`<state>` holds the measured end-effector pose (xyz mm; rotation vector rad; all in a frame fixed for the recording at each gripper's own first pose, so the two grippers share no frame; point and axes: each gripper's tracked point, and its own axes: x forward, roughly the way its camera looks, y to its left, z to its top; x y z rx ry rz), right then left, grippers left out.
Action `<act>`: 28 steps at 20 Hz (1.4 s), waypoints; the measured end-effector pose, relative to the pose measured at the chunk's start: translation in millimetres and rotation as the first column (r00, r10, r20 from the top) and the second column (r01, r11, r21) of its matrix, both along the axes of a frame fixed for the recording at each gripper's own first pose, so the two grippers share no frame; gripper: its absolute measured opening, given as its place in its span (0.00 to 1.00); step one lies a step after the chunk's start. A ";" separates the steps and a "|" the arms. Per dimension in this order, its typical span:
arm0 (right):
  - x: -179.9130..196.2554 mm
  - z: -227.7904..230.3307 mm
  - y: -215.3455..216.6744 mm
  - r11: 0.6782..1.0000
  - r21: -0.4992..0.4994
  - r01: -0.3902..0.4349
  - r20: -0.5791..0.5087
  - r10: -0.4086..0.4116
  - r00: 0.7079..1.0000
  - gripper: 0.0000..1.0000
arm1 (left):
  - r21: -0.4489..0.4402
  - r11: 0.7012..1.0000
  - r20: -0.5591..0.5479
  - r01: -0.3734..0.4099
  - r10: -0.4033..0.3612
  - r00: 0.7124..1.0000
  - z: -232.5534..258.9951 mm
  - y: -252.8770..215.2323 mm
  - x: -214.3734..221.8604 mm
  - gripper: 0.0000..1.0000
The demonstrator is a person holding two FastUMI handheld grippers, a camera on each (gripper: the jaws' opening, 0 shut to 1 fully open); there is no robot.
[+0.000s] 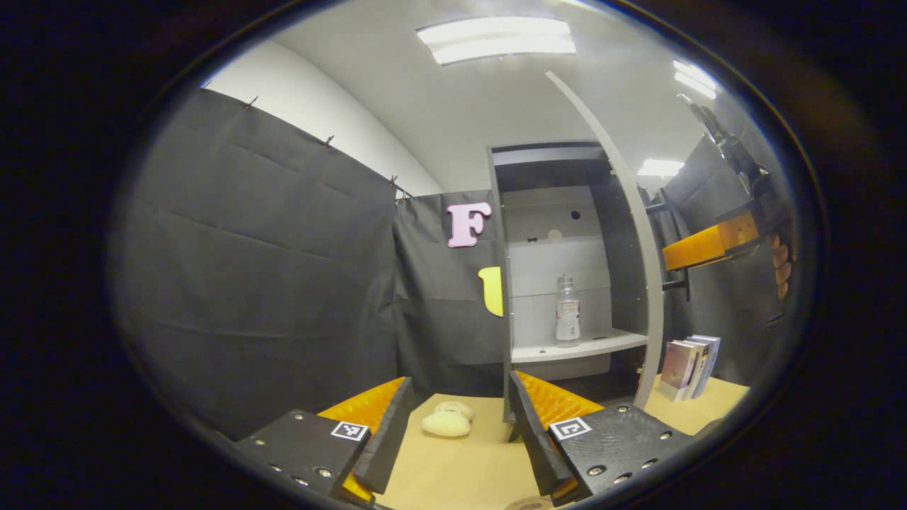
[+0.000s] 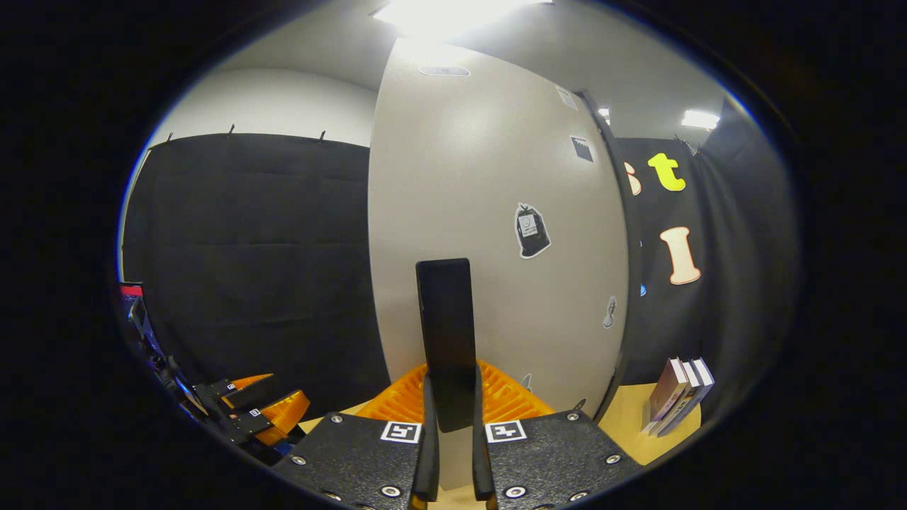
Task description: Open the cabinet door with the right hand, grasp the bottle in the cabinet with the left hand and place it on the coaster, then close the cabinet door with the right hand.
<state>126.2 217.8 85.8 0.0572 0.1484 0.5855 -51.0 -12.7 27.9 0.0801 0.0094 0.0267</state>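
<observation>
While the left gripper (image 1: 453, 432) hangs released low over the table (image 1: 460, 474), the left gripper view shows the bottle (image 1: 567, 312) upright on a shelf (image 1: 577, 347) in the open cabinet (image 1: 560, 269), far ahead. In the right gripper view, the right gripper (image 2: 453, 425) is clenched on the black handle (image 2: 446, 333) of the cabinet door (image 2: 489, 212).

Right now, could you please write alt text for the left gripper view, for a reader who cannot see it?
An open cabinet holds a clear bottle upright on its shelf, straight ahead of the open left claw. The door stands swung out, with the right claw at it; books stand on the table.
</observation>
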 end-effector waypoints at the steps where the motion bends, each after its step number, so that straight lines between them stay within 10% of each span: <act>1: -4.3 0.8 -8.4 1.000 -0.002 0.006 0.002 -0.006 1.000 0.19 | -0.003 1.000 0.001 0.014 -0.014 1.000 0.9 -10.0 0.6 0.77; 28: -7.5 -1.7 -162.9 0.989 -0.015 0.148 0.064 -0.147 0.987 0.17 | -0.017 0.990 -0.028 0.138 -0.138 0.990 11.0 -153.3 11.6 0.83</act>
